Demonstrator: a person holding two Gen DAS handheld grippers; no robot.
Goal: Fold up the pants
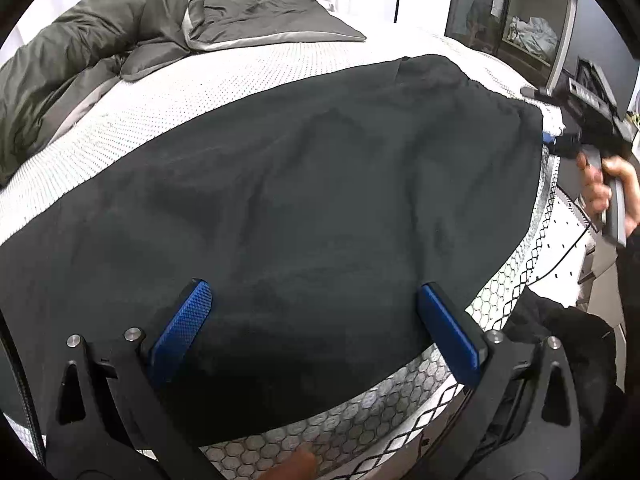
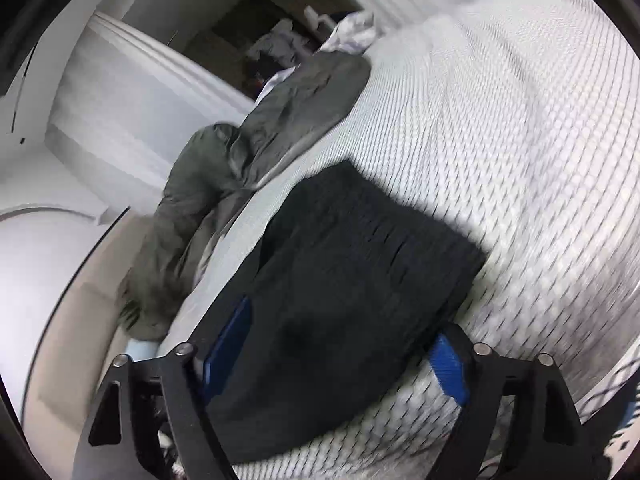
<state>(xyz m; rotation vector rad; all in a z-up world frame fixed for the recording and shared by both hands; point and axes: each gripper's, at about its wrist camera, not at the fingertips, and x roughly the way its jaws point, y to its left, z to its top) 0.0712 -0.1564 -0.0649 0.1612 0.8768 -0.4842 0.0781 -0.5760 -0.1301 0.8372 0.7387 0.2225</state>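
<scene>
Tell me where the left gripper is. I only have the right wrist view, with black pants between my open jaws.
Observer: The left gripper is open, its pads wide apart over the near edge of the pants, by the side of the mattress.
Operator: Does the fabric lie flat up to my end?
Observer: Mostly, with shallow wrinkles. It runs right across to the right gripper at the mattress corner.
Operator: Anything beyond my end?
Observer: An open shelf unit with bundled clothes stands behind it.
</scene>
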